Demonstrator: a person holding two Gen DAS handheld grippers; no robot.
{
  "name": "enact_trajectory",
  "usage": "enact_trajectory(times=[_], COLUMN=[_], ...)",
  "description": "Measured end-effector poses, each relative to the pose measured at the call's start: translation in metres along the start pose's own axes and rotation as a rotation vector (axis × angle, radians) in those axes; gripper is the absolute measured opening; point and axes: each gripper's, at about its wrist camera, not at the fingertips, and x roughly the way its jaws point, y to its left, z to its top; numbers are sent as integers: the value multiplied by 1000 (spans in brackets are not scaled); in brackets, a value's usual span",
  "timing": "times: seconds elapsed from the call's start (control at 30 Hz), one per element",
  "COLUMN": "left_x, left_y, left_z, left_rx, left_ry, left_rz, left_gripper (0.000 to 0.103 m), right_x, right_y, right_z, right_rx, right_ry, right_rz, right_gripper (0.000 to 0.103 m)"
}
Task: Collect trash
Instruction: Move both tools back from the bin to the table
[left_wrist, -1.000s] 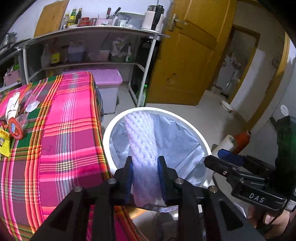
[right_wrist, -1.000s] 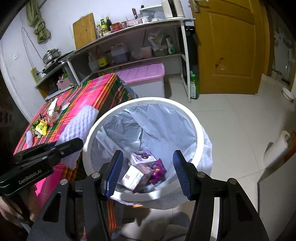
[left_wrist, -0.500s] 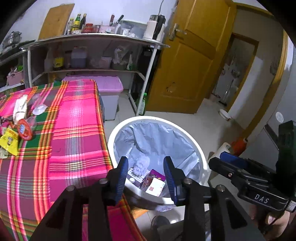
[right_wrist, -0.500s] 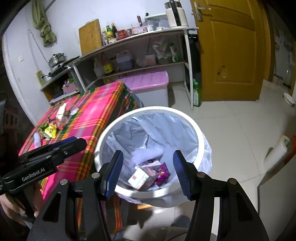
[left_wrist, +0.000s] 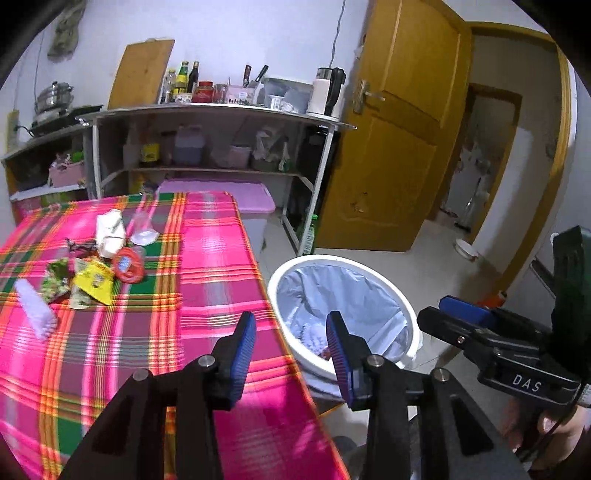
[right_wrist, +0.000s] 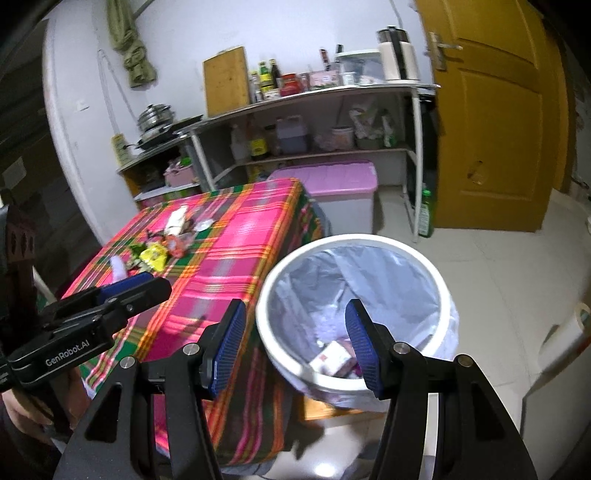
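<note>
Trash (left_wrist: 92, 273) lies in a loose cluster on the far left part of the table (left_wrist: 207, 266), which carries a pink, green and orange plaid cloth. The cluster includes a yellow packet (left_wrist: 94, 282), a red round wrapper (left_wrist: 128, 264), a white crumpled piece (left_wrist: 109, 232), a clear cup (left_wrist: 142, 230) and, nearer me and apart from the rest, a white foam sleeve (left_wrist: 35, 314). The right wrist view shows the same cluster (right_wrist: 162, 243) on the far half of the table (right_wrist: 236, 251).

The bin (left_wrist: 402, 302), white-rimmed and lined with a pale bag, stands on the floor just beside the table's right edge. Inside it lie a white foam net (left_wrist: 314, 336) and, in the right wrist view, a white carton (right_wrist: 330, 358) with other wrappers low in the bin (right_wrist: 436, 280).

My left gripper (left_wrist: 291, 341) hangs over the table's near right edge, its blue-padded jaws spread apart and holding nothing. My right gripper (right_wrist: 295, 345) hangs above the near rim of the bin, its jaws likewise spread wide and bare. Each gripper appears at the side of the other's view: the right one (left_wrist: 461, 321) beyond the bin, the left one (right_wrist: 136, 288) over the cloth.

Behind the table stand a shelf (left_wrist: 221, 110) of bottles and jars, a pink-lidded tub (left_wrist: 255, 206) and a yellow door (left_wrist: 395, 147).
</note>
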Motion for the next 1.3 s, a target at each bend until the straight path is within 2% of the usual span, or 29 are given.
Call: enact_trajectory(times=[0.43,0.97,1.3], left_x=[-53,-70,-74], left_y=[30,68,102], left_z=[-9,-21,-18], left_rx=[-48,-115,-155], left_ry=[-77,-87,-102], left_rz=[80,180,251], left_gripper=[39,39,39], right_x=[-1,15,39], right_y=[48,78,102], right_z=[2,6,17], right_rx=[-93,-151,-195], right_ry=[-5,15,28], right_rz=[88,139,169], right_gripper=[57,57,57])
